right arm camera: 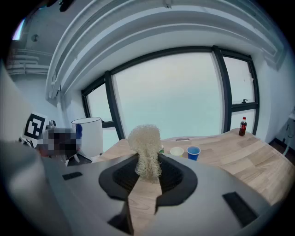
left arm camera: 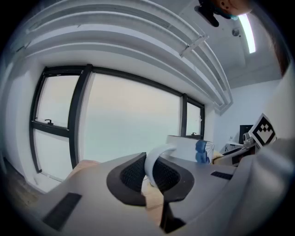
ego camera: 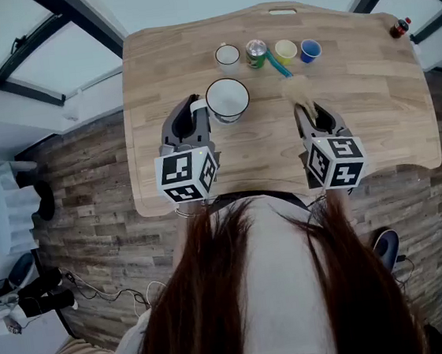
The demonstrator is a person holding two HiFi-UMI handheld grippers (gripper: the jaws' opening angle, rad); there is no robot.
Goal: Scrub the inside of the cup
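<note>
Wooden table (ego camera: 371,99): left claw (ego camera: 197,111) grips cup (ego camera: 227,98) handle, right claw (ego camera: 309,111) pinches scrubber (ego camera: 297,89); next, scrubber likely goes into cup.

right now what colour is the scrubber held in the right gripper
Pale cream-beige scrubber, with a netted texture; clearest in the right gripper view.

Left tongs (ego camera: 197,110) at white cup (ego camera: 227,98), right tongs (ego camera: 309,113) holding scrubber (ego camera: 297,89)
</note>
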